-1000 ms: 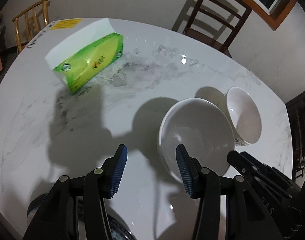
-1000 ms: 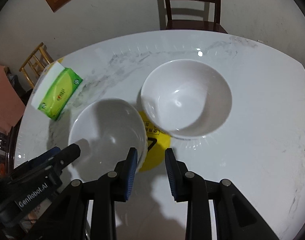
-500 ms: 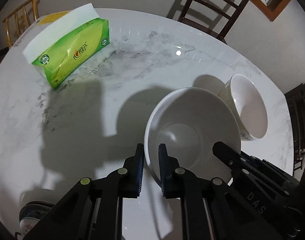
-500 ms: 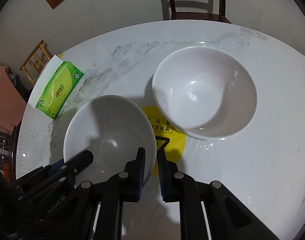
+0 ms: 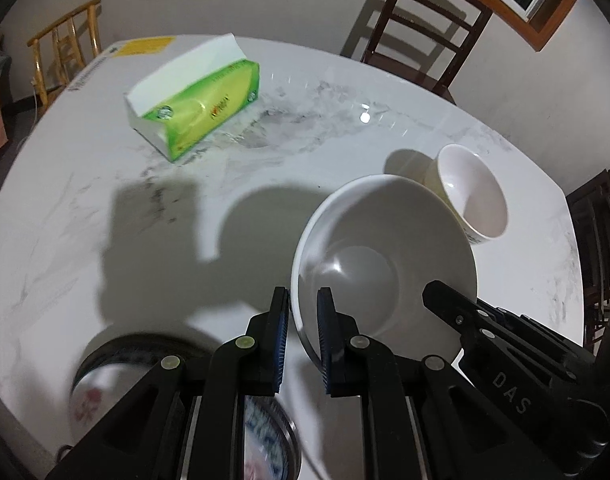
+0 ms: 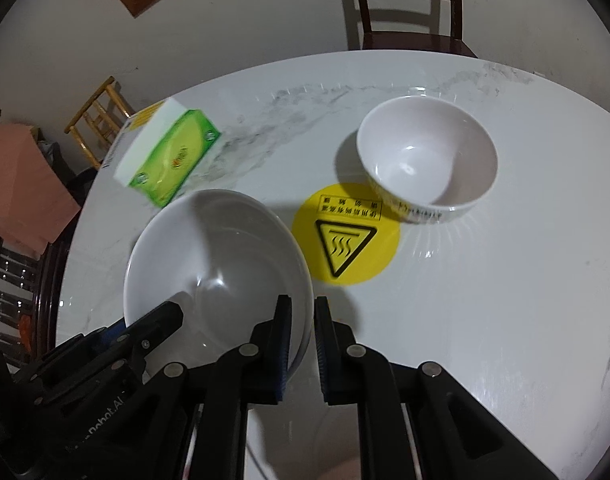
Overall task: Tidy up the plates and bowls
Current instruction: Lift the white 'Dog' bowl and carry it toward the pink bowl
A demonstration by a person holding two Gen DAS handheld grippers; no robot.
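Note:
A wide white bowl [image 5: 385,256] is held above the marble table [image 5: 105,240] by both grippers. My left gripper [image 5: 303,320] is shut on its near left rim. My right gripper [image 6: 303,330] is shut on its right rim; the bowl also shows in the right wrist view [image 6: 217,264]. A smaller white bowl [image 6: 427,160] with print on its side stands on the table behind it, also in the left wrist view [image 5: 475,192]. Patterned plates [image 5: 117,368] lie below the left gripper, partly hidden.
A green tissue box [image 5: 197,108] lies at the far left of the table. A round yellow hot-surface sticker [image 6: 345,236] is on the table between the bowls. Wooden chairs [image 5: 425,24] stand beyond the far edge.
Both grippers closed on the wide bowl's rim and lifted it up and back toward me. The yellow sticker it partly covered now shows in full.

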